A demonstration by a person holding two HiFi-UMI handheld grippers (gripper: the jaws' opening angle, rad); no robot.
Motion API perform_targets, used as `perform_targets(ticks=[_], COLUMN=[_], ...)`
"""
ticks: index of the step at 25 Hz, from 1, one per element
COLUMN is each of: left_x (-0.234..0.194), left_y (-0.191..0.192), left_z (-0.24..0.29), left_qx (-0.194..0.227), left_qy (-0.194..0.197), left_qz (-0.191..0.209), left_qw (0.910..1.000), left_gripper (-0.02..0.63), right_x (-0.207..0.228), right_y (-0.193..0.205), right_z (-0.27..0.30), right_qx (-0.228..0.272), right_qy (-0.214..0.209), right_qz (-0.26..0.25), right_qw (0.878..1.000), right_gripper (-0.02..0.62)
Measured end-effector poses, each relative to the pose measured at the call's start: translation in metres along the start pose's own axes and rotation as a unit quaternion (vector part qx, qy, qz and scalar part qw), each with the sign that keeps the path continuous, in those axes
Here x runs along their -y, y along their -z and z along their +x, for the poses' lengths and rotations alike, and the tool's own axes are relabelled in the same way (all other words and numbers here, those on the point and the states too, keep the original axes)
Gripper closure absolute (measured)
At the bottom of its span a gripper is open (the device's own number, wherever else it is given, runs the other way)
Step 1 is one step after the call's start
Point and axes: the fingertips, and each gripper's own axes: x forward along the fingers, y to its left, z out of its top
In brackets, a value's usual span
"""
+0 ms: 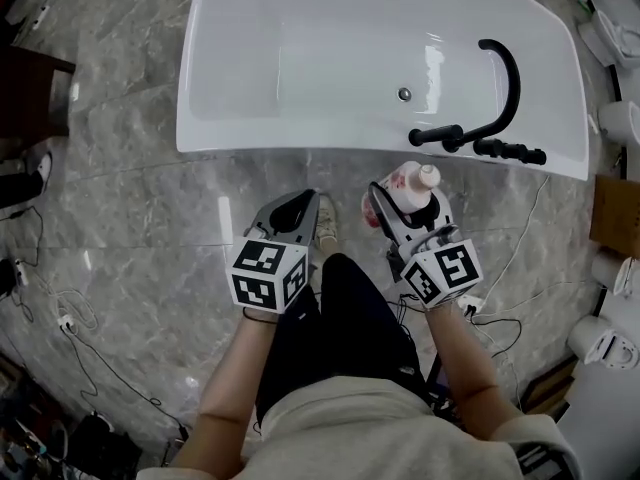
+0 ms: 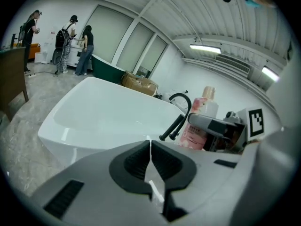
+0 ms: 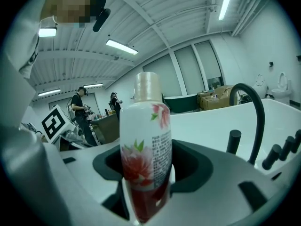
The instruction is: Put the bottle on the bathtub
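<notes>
A white bottle (image 1: 407,189) with a red flower print and a cream cap stands upright between the jaws of my right gripper (image 1: 403,208), which is shut on it just short of the bathtub's near rim. In the right gripper view the bottle (image 3: 146,145) fills the middle. The white bathtub (image 1: 330,138) lies ahead, with a black curved faucet (image 1: 500,98) at its right near corner. My left gripper (image 1: 296,211) is shut and holds nothing, to the left of the bottle. From the left gripper view the bottle (image 2: 200,121) shows at the right.
Grey marble floor (image 1: 130,188) surrounds the tub. Cables (image 1: 70,318) lie on the floor at the left and right. White toilets (image 1: 620,118) and a cardboard box (image 1: 615,213) stand at the right. People (image 2: 70,44) stand far off beyond the tub.
</notes>
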Motion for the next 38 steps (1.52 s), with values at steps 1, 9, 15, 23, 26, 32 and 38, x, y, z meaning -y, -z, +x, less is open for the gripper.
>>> perform_targets(ticks=[1, 9, 15, 23, 26, 32, 38], left_x=[-0.002, -0.013, -0.021, -0.036, -0.041, -0.053, -0.055], left_y=[0.002, 0.016, 0.031, 0.035, 0.03, 0.011, 0.005], left_z=[0.007, 0.057, 0.086, 0.117, 0.127, 0.147, 0.153], left_qx=[-0.004, -0.019, -0.03, -0.032, -0.031, -0.012, -0.01], left_qy=[0.001, 0.011, 0.012, 0.011, 0.011, 0.007, 0.007], left_qz=[-0.001, -0.022, -0.025, -0.023, -0.02, -0.025, -0.022], left_qw=[1.0, 0.9995, 0.9992, 0.9992, 0.9993, 0.9996, 0.9997], left_gripper=[0.594, 0.594, 0.594, 0.594, 0.594, 0.594, 0.594], right_x=[0.007, 0.044, 0.074, 0.113, 0.123, 0.132, 0.127], right_y=[0.006, 0.048, 0.067, 0.062, 0.057, 0.049, 0.05], right_z=[0.004, 0.039, 0.063, 0.102, 0.116, 0.135, 0.137], right_qx=[-0.004, -0.028, -0.028, 0.007, 0.022, 0.052, 0.066], right_qy=[0.001, -0.017, 0.006, 0.037, 0.049, 0.056, 0.071], right_qz=[-0.003, -0.018, -0.013, -0.024, -0.026, -0.041, -0.08], right_qw=[1.0, 0.999, 1.0, 0.999, 0.998, 0.996, 0.992], right_gripper=[0.348, 0.348, 0.348, 0.348, 0.348, 0.348, 0.347])
